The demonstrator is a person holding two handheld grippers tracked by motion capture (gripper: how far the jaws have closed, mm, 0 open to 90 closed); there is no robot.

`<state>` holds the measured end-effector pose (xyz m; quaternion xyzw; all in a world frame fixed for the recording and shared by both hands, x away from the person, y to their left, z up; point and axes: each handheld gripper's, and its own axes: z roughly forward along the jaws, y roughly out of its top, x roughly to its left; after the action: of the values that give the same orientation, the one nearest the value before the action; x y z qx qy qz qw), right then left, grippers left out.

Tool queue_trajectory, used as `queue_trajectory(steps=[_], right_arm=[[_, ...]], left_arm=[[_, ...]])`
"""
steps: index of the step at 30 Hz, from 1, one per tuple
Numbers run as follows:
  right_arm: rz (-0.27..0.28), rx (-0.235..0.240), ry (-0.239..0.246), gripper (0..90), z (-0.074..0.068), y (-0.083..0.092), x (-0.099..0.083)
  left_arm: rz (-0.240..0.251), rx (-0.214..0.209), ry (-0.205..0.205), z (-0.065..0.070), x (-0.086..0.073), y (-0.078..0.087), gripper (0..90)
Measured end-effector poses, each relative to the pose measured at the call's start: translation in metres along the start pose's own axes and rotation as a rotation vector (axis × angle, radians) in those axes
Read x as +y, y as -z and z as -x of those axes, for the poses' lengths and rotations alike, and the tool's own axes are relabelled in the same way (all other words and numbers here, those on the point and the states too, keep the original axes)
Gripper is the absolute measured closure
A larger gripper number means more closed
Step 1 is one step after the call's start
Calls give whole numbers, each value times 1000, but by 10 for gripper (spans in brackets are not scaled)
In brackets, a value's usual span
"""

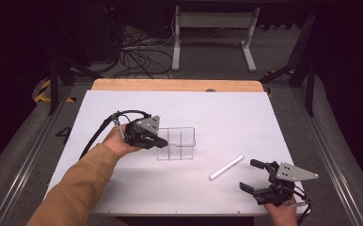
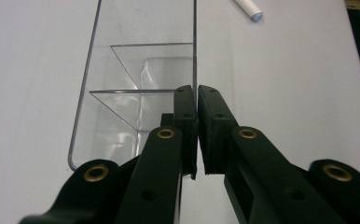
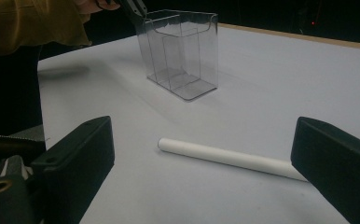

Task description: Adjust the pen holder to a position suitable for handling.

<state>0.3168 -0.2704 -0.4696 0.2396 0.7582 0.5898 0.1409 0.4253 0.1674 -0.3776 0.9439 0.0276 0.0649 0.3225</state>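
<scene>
Your left claw is clenched on the near wall of the clear box: in the left gripper view the two pads squeeze the thin plastic edge between them, with barely a slit showing below the grip. One jaw sits inside the box and the other outside it. The box stands upright on the white table, open at the top, with dividers splitting it into compartments. It stretches away from the claw in that view, so the claw holds it at the end nearest your hand.

Your right claw is released, its jaws spread wide and gripping nothing. It hovers at the near right edge of the table. The white tube lies flat on the table just ahead of it, apart from both jaws. In the right gripper view the tube lies crosswise in the gap between the jaws, its far end running behind the right-hand jaw. The box stands farther off, well apart from the tube, with your left claw at its top corner.
</scene>
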Motion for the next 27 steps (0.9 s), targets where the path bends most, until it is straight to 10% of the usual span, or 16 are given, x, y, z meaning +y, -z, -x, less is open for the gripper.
queue_trajectory(steps=[27], right_arm=[[-1, -28, 38, 50, -2, -2, 9]], left_arm=[[276, 180, 158, 37, -18, 50, 355]])
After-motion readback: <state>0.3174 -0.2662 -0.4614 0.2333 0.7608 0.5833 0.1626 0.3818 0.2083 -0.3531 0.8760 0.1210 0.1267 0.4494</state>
